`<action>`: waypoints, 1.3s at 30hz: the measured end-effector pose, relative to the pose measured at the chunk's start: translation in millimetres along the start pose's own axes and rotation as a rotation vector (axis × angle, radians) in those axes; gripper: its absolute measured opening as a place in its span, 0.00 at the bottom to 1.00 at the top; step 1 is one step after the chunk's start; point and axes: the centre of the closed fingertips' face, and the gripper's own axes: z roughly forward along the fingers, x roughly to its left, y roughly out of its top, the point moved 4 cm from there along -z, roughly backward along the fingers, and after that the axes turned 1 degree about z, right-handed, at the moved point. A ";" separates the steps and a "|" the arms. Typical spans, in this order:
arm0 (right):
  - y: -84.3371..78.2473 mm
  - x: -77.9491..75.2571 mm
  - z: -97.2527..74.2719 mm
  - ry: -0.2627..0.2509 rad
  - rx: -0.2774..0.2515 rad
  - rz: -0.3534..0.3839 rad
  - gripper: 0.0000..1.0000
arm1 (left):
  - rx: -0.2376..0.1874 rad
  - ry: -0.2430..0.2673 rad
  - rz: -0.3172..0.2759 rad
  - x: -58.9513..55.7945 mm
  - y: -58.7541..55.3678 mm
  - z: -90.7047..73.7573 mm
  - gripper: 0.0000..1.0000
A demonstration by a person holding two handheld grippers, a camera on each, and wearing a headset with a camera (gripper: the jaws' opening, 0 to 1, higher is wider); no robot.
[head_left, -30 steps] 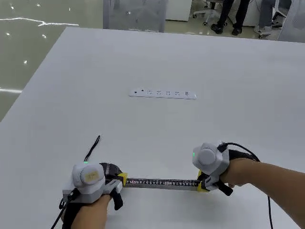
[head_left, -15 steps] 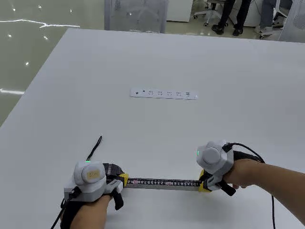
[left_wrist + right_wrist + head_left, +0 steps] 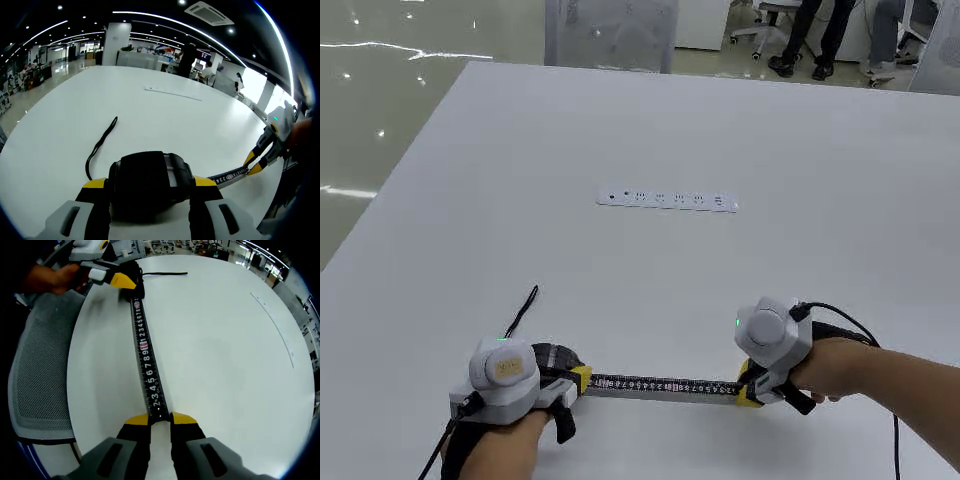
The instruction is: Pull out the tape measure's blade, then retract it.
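Near the front edge of the white table [image 3: 740,130], the left gripper [image 3: 576,380] clamps the black body of the tape measure [image 3: 150,172] between its two yellow-tipped jaws, one jaw pressed on each side of the case. The case sits low on the tabletop, right at the jaw tips, with its mouth turned toward the other hand.

From that mouth the blade [image 3: 146,347] runs out straight across the table to the right gripper [image 3: 160,419]. Its jaws stand narrow, pinched together on the blade's free end, so that the lowest printed numbers lie just ahead of the yellow tips and the count climbs toward the case. In the head view the drawn-out blade spans the whole gap between the two grippers, roughly parallel to the table's near edge. Whether it rests on the surface or hangs just above it, I cannot tell.

A thin black cord [image 3: 520,312] lies loose on the table just beyond the left gripper, its near end curling back toward the case. A white power strip [image 3: 667,200] lies flat toward the middle of the table, well apart from both grippers. In the right gripper view a grey mesh chair [image 3: 35,365] shows beside the table's edge, under the left hand.
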 end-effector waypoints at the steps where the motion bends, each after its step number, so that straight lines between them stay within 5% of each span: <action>1: 0.9 -0.3 0.3 -0.002 0.000 -0.001 0.13 | 0.000 0.000 -0.001 0.1 0.1 0.2 0.60; 13: 6.0 0.3 2.1 -0.001 -0.007 0.005 0.13 | 0.002 -0.004 -0.009 0.4 -0.2 0.7 0.60; 39: 43.2 5.5 12.9 0.024 -0.054 0.007 0.13 | 0.016 -0.018 -0.032 1.1 0.2 0.3 0.60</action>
